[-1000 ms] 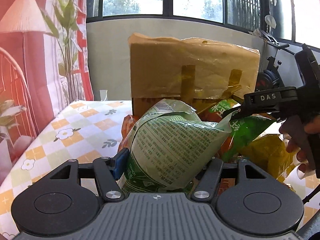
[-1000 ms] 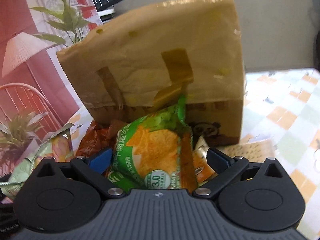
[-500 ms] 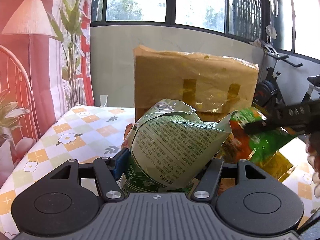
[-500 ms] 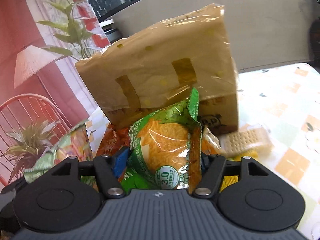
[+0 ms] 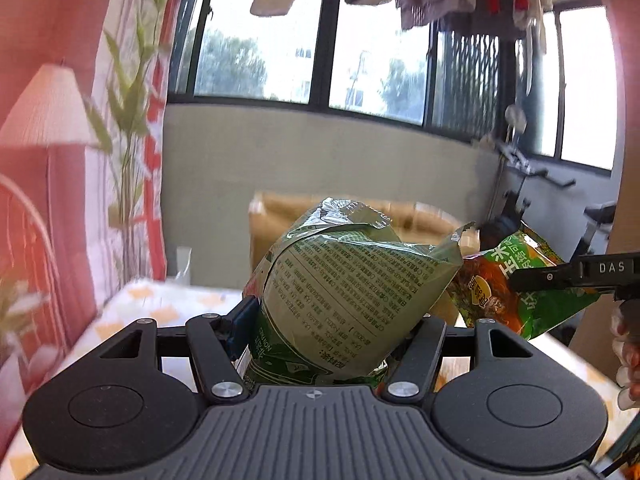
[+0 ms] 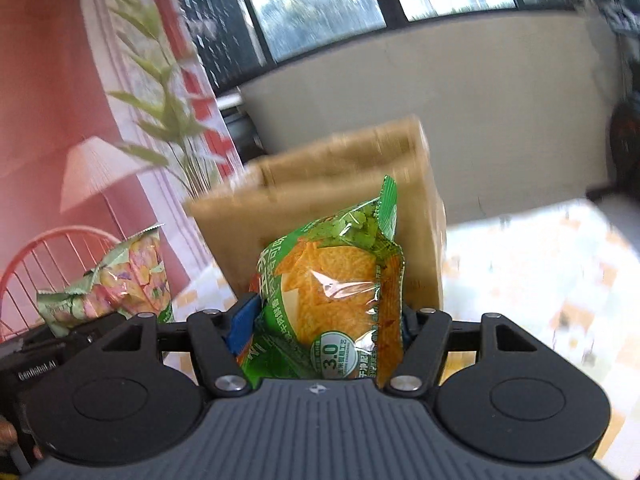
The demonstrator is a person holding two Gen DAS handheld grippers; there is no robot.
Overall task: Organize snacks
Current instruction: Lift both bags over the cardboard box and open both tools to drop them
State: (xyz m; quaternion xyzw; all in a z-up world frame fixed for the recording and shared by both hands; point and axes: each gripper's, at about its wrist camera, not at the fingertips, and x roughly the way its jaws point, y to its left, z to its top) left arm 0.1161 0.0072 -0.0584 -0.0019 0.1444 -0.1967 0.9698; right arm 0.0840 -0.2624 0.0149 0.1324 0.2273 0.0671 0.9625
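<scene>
The pale green foil snack bag with printed text on its back [image 5: 344, 296] sits clamped in the left gripper [image 5: 332, 332], and the bright green crinkly bag picturing orange chips [image 6: 336, 292] is pinched in the right gripper [image 6: 324, 332]. Both bags now hang in the air, above the top edge of the tall tan cardboard box wrapped in tape [image 6: 340, 184], which stands at the far side of the checked, flower-printed surface [image 6: 540, 256].

A second ago both bags were low among a pile of packets at the foot of the box; that pile has dropped out of view, and the box, which filled the background then, now looks smaller and lower. Both views are motion-blurred. I judge that the pick-up is done and the bags are being carried up, probably toward the box opening, though where they belong is not visible.
</scene>
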